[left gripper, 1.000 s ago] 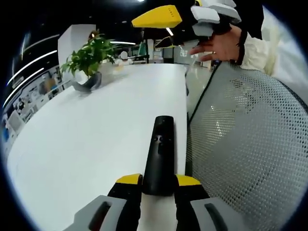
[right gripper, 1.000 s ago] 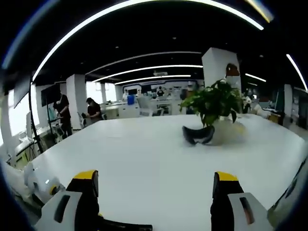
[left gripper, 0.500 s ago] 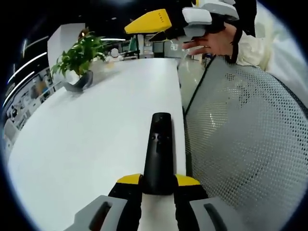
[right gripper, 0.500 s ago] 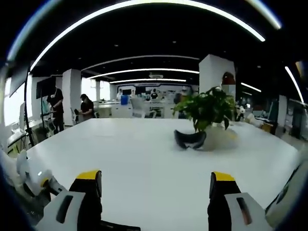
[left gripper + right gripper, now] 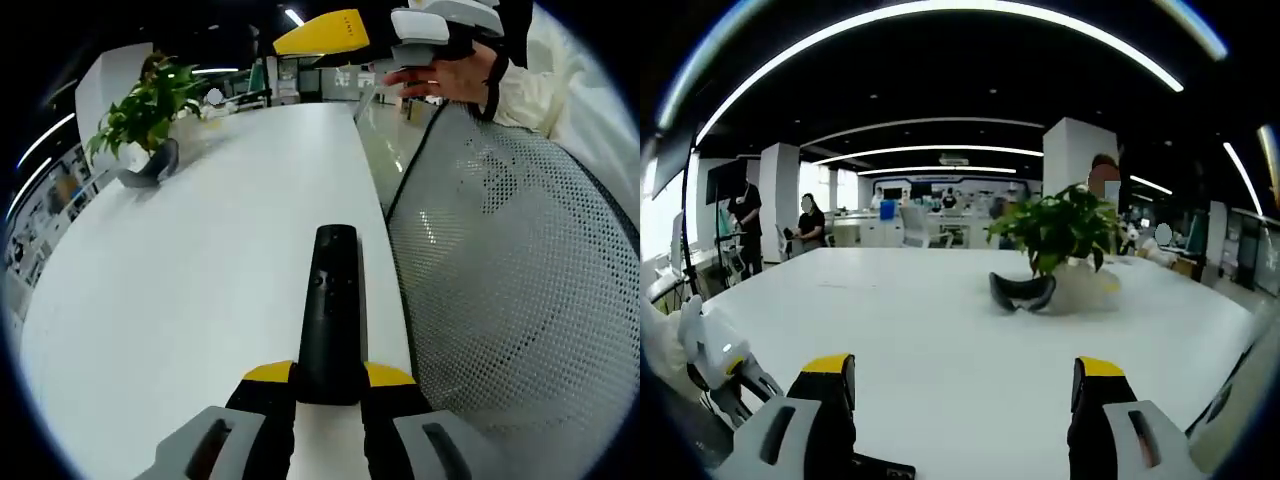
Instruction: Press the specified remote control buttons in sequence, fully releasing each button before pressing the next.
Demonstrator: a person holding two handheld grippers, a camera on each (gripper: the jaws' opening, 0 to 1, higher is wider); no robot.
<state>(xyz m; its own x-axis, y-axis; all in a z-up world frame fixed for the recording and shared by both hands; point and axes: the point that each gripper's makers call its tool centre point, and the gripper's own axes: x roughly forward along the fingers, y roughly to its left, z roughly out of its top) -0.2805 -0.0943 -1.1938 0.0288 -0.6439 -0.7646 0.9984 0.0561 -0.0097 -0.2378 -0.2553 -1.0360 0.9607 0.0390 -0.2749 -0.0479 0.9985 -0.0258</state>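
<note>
A slim black remote control [image 5: 333,300] points away from me over the white table [image 5: 200,280], its small buttons facing up. My left gripper [image 5: 330,378] is shut on its near end, a yellow-tipped finger on each side. My right gripper [image 5: 345,38] hangs high above the table's far end, held by a person's hand [image 5: 450,75]. In the right gripper view that gripper [image 5: 962,382] stands open over the table [image 5: 940,330] with nothing between its fingers. The remote's dark end [image 5: 875,466] peeks in at the bottom edge, and the left gripper's white body [image 5: 715,360] sits at lower left.
A potted green plant [image 5: 140,105] stands at the table's far left with a dark curved object [image 5: 1022,292] at its base. A white mesh chair back [image 5: 510,300] hugs the table's right edge. Two people [image 5: 805,222] stand far off behind the table.
Both views have shifted a little with the hands. The remote stays clamped in the left gripper, and the right gripper stays open and raised.
</note>
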